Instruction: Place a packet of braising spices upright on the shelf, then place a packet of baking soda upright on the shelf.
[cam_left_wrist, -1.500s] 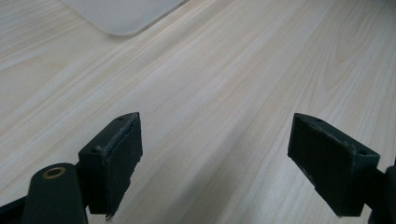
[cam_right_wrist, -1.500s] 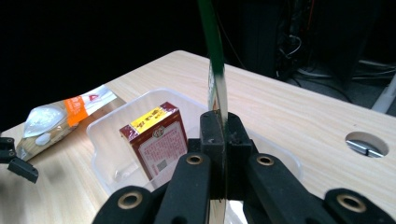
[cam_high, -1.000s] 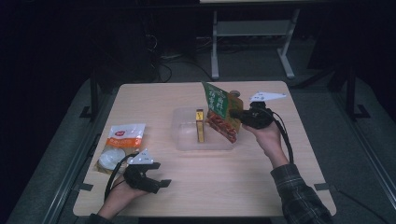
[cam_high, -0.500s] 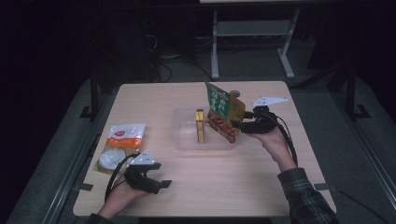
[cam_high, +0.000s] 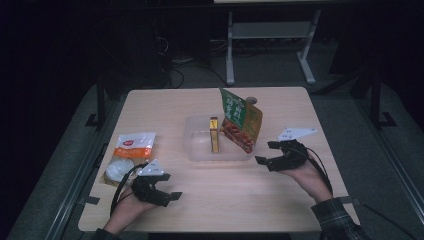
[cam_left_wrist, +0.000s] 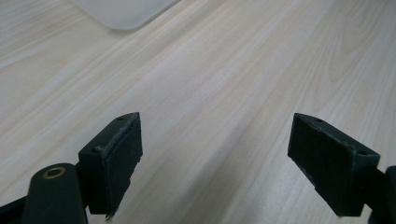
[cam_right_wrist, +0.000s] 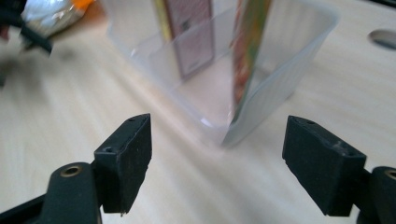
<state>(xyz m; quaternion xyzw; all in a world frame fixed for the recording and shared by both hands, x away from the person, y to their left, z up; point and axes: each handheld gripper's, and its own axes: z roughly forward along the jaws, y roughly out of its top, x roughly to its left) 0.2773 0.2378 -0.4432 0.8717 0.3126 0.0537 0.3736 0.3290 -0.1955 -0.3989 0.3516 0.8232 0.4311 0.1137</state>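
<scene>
A snack pouch (cam_high: 241, 120) and a small box (cam_high: 214, 135) are stood in the clear tub (cam_high: 197, 152) at mid-table. Another packet (cam_high: 127, 155) is laid well to its left, just behind the left gripper (cam_high: 172, 196). The right gripper (cam_high: 263, 152) is placed just right of the tub.

The table (cam_high: 220, 200) is a pale wood-grain rectangle with rounded corners, standing on a grey floor (cam_high: 60, 165). Near its middle rests a clear plastic container (cam_high: 197, 150), which holds a green and orange snack bag (cam_high: 240, 120) leaning at its right end and a slim yellow box (cam_high: 214, 135) standing on edge. Close to the left edge lies a white and orange packet (cam_high: 131, 146), with a second, paler packet (cam_high: 119, 170) touching its near end.
</scene>
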